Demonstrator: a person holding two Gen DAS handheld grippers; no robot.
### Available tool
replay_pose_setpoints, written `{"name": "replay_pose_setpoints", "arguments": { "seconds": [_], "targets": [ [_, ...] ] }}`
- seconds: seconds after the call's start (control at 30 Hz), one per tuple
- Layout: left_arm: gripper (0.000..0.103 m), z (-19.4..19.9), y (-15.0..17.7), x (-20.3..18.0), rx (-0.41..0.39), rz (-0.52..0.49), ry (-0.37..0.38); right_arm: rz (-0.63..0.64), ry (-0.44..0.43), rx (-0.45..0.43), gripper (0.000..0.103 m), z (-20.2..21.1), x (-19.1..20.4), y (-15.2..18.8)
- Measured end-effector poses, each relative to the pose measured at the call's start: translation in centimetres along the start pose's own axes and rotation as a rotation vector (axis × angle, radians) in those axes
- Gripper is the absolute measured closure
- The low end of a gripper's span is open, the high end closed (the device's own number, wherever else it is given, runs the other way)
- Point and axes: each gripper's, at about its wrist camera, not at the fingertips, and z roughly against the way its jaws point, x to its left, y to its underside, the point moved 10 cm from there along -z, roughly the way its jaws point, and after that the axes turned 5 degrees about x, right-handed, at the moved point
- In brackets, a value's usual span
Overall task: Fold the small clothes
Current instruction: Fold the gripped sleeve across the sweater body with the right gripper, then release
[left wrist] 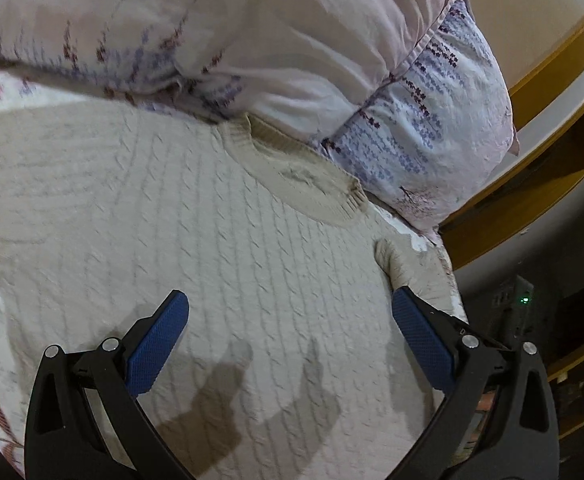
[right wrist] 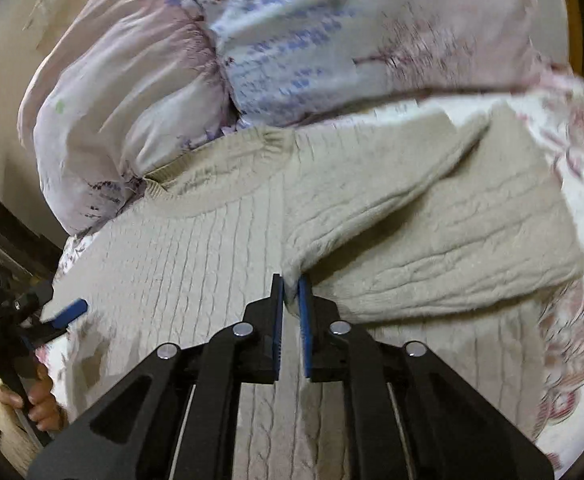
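A cream cable-knit sweater (left wrist: 195, 216) lies flat on the bed, its ribbed collar (left wrist: 304, 176) toward the pillows. My left gripper (left wrist: 289, 304) is open just above the sweater's body near its left edge, holding nothing. It shows at the left of the right wrist view (right wrist: 65, 312). My right gripper (right wrist: 291, 284) is shut on the sweater's right sleeve (right wrist: 412, 216), which is drawn inward and lies folded over the sweater's body (right wrist: 195, 264).
Two floral pillows (left wrist: 275, 40) lie against the collar at the head of the bed. A floral bedsheet (right wrist: 572, 184) shows around the sweater. A wooden bed frame (left wrist: 532, 184) and dark floor clutter (left wrist: 540, 320) are beyond the bed's edge.
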Motion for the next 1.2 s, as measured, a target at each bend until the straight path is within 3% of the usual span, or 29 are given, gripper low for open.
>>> {"name": "replay_pose_setpoints", "arguments": {
  "seconds": [0.03,0.07,0.13,0.3,0.33,0.37,0.43,0.5,0.57,0.67,0.77,0.83,1.03,1.13,1.2],
  "targets": [
    [0.001,-0.1,0.0,-0.1,0.006,0.008,0.01,-0.03,-0.017,-0.01,0.079,0.6,-0.3,-0.5],
    [0.001,-0.2,0.0,-0.2,0.011,0.015,0.019,-0.057,-0.027,-0.022,0.063,1.2,-0.9,-0.7],
    [0.001,-0.5,0.0,-0.3,0.023,0.032,0.043,-0.115,-0.043,-0.047,0.054,1.7,-1.6,-1.4],
    [0.01,-1.3,0.1,-0.6,0.057,0.074,0.086,-0.275,-0.071,-0.026,0.055,0.3,-3.8,-3.7],
    [0.011,-1.5,0.2,-0.6,0.064,0.08,0.094,-0.29,-0.074,-0.023,0.06,-0.1,-3.7,-4.0],
    [0.013,-1.5,0.3,-0.5,0.069,0.087,0.099,-0.3,-0.071,-0.026,0.075,-0.6,-3.6,-4.4],
    [0.014,-1.7,0.4,-0.2,0.076,0.104,0.107,-0.28,-0.021,-0.052,0.095,-1.0,-3.1,-5.3],
    [0.016,-1.6,0.5,0.2,0.079,0.126,0.121,-0.19,0.041,-0.134,0.095,0.0,-1.1,-6.4],
    [0.016,-1.5,0.5,0.5,0.074,0.141,0.135,-0.031,0.042,-0.186,0.095,1.1,3.1,-6.5],
    [0.016,-1.5,0.4,0.9,0.07,0.163,0.155,0.193,0.057,-0.138,0.088,-0.3,8.7,-3.6],
    [0.016,-2.3,0.9,0.8,0.097,0.195,0.187,0.335,0.038,0.019,0.071,-3.8,11.6,1.1],
    [0.018,-2.8,1.3,0.6,0.116,0.209,0.194,0.394,0.045,0.11,0.069,-5.5,12.0,4.0],
    [0.022,-3.4,1.8,-0.9,0.135,0.222,0.216,0.34,-0.021,0.073,0.058,-2.3,11.1,4.8],
    [0.024,-3.9,2.1,-1.7,0.143,0.21,0.213,0.338,-0.003,0.037,0.054,-0.6,10.4,4.7],
    [0.025,-4.0,2.3,-1.6,0.143,0.218,0.206,0.246,-0.039,0.028,0.054,0.8,8.7,4.2]
  ]
}}
